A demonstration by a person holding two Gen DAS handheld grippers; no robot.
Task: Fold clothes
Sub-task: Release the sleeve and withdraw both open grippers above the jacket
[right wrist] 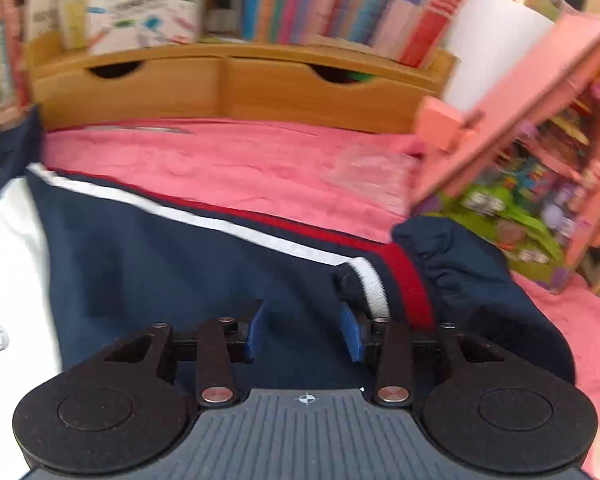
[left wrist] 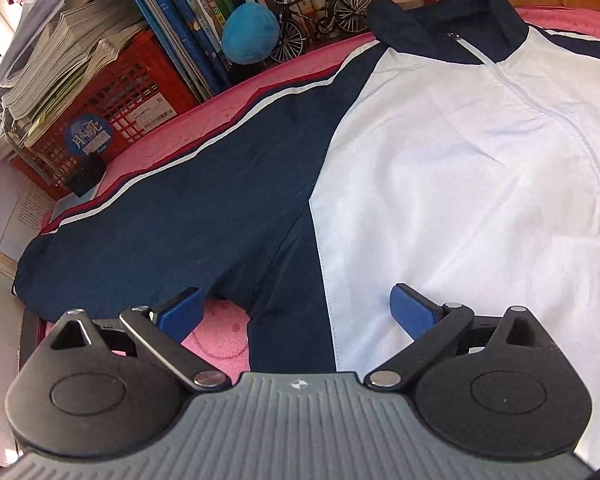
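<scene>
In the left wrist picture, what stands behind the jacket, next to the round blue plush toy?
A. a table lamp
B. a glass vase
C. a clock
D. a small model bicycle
D: a small model bicycle stands in front of the books, just right of the blue plush toy and behind the jacket.

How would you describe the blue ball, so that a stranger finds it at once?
Start from the pink cloth under the jacket and follow its far edge to the row of books. There, a round blue plush ball leans on them, left of the small model bicycle. It is the only soft, round thing there.
</scene>
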